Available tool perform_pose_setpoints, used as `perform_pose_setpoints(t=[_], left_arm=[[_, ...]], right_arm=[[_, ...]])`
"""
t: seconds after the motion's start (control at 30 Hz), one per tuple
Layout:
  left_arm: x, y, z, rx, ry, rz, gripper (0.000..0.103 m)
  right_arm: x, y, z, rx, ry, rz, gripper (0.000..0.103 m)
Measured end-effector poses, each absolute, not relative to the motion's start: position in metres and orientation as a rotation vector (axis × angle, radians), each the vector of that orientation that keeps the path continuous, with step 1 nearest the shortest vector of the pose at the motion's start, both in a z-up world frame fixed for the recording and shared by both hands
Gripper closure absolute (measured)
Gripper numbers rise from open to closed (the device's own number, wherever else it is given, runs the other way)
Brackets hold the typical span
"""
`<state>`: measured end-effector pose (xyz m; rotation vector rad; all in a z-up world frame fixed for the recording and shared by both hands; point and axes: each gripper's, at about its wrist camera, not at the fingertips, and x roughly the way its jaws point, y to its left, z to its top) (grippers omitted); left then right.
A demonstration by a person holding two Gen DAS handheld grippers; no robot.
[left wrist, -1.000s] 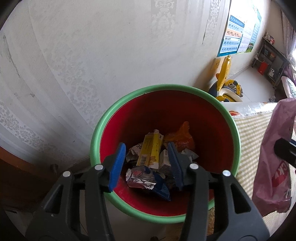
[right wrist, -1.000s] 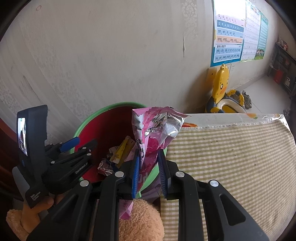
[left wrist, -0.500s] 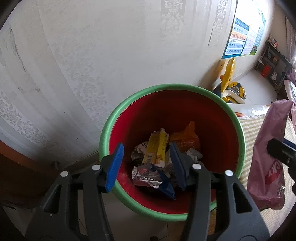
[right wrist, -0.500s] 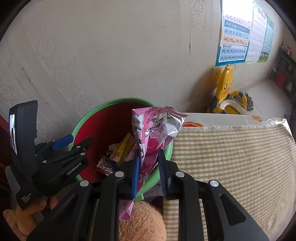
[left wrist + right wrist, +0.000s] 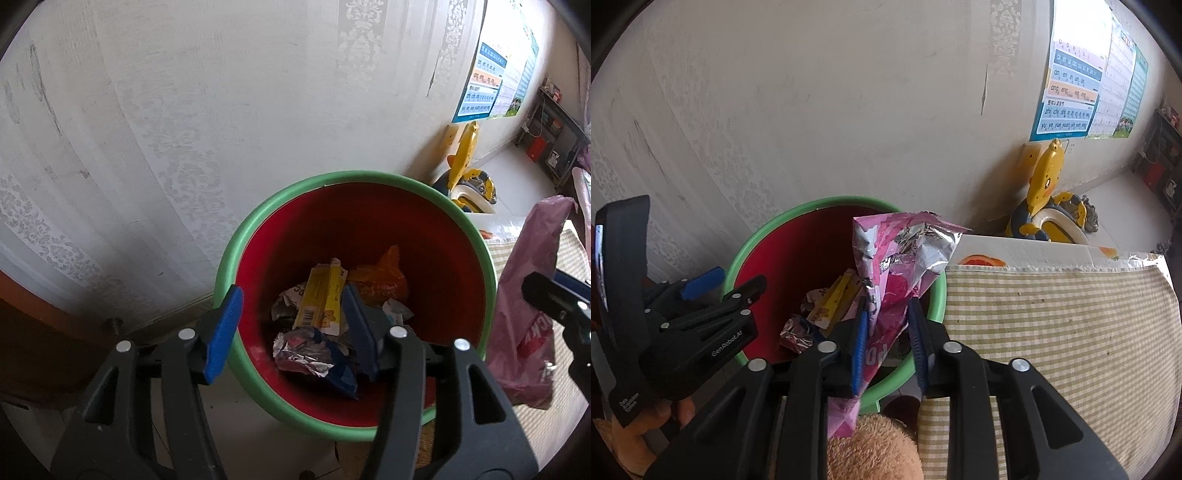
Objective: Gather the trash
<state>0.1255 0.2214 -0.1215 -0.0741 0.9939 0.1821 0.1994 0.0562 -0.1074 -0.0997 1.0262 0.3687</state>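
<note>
Pink foil snack bag point(image 5: 886, 291) stands upright between the right gripper point(image 5: 886, 332) jaws, torn silver mouth up, long axis vertical, lower end hanging below the pads. Those jaws have just been opening: left pad lies against the bag, right pad now stands clear with a gap, so the pinch looks released or nearly so. Bag sits at the bucket's point(image 5: 757, 229) near-right rim, partly over the red inside, partly over the green lip; judged, it needs to go a little further left and away from the camera to fall cleanly in, else it could catch on the rim or slip down outside. Right hand is the one on it. Left gripper point(image 5: 291, 325) hovers over the bucket's near-left rim, jaws apart with nothing between them, and they have just been opening too. Inside the bucket: yellow carton point(image 5: 323, 299) with barcode, orange wrapper point(image 5: 380, 277), crumpled foil wrapper point(image 5: 303, 350).

Writing: bag shows partial white letters, "PO" in the right view, "CK" in the left. Left gripper body reads "GenRobot.AI". Wall poster point(image 5: 1071, 92) lists pinyin: "an en in un", "ang eng", "zhi chi shi". Checked cloth point(image 5: 1052, 332) right of bucket; plush toy point(image 5: 871, 446) under right gripper.
</note>
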Motion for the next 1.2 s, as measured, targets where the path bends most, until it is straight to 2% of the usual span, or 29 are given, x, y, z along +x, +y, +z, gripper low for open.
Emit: perform_pose_setpoints(t=[0.3, 0.47, 0.67, 0.73, 0.83, 0.9, 0.97, 1.07, 1.2], left_arm=[[0.126, 0.222, -0.124, -0.069, 0.999, 0.19, 0.049], [0.124, 0.219, -0.12, -0.061, 0.991, 0.193, 0.049], [0.117, 0.207, -0.107, -0.033, 0.96, 0.195, 0.04], [0.114, 0.201, -0.1, -0.021, 0.94, 0.189, 0.036], [0.108, 0.187, -0.088, 0.001, 0.902, 0.181, 0.029], [0.106, 0.181, -0.081, 0.01, 0.883, 0.185, 0.021], [0.102, 0.173, -0.072, 0.016, 0.858, 0.187, 0.02], [0.095, 0.162, -0.06, 0.038, 0.819, 0.204, 0.011], [0.081, 0.147, -0.041, 0.055, 0.736, 0.229, 0.005]], right_arm=[[0.197, 0.055, -0.105, -0.09, 1.018, 0.364, 0.064], [0.191, 0.043, -0.1, -0.037, 1.009, 0.353, 0.053], [0.174, 0.016, -0.089, 0.02, 0.982, 0.316, 0.04], [0.166, 0.006, -0.083, 0.044, 0.961, 0.309, 0.03], [0.151, -0.014, -0.069, 0.083, 0.906, 0.292, 0.021], [0.143, -0.023, -0.062, 0.099, 0.88, 0.288, 0.018], [0.132, -0.032, -0.052, 0.119, 0.844, 0.285, 0.015], [0.116, -0.044, -0.039, 0.127, 0.776, 0.272, 0.012], [0.089, -0.059, -0.022, 0.129, 0.655, 0.25, 0.007]])
